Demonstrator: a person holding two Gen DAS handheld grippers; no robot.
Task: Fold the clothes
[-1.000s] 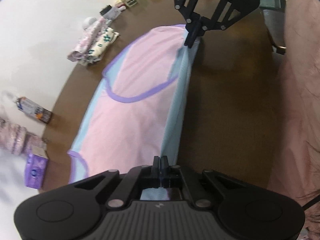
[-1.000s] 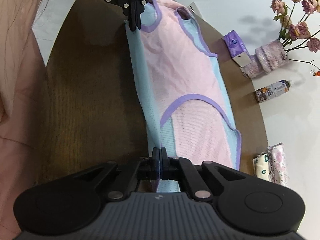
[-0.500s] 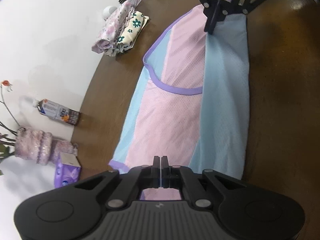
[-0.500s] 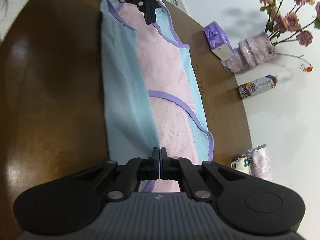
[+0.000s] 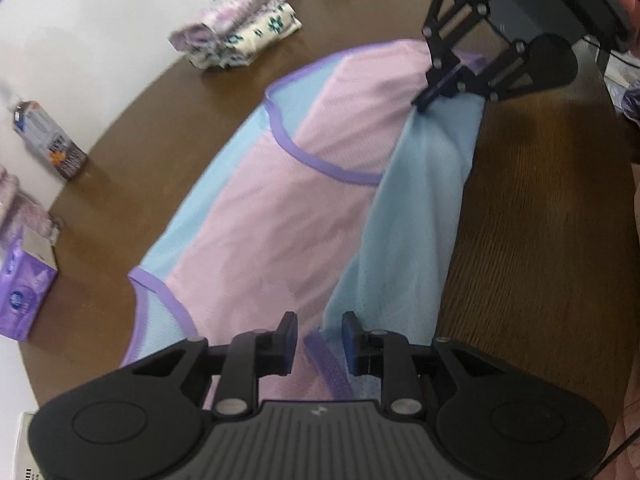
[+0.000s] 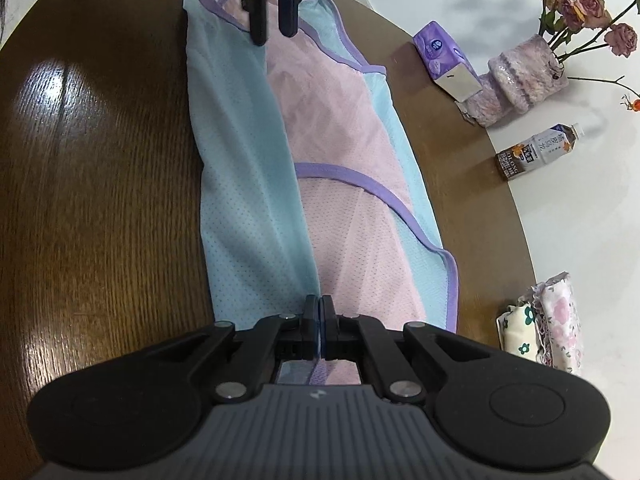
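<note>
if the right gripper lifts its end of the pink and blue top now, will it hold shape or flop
Probably flop: the top is thin mesh and its folded blue flap already sags in soft creases. It looks light. With the left gripper opening, the right gripper alone stays pinched on the hem, so that far end would likely trail.

Your left hand-held gripper (image 5: 319,334) was clamped on the garment (image 5: 280,216) a second ago; now its jaws are opening, with the purple-trimmed edge lying loose between them and neither pad pressing it. The blue panel (image 6: 248,184) you carried was a narrow strip along the garment's near edge; since then it has been drawn over the pink middle and now lies as a wide folded band running from your left hand-held gripper to your right hand-held gripper (image 6: 320,330). Both have travelled across the bench (image 6: 100,200) with that fold.
</note>
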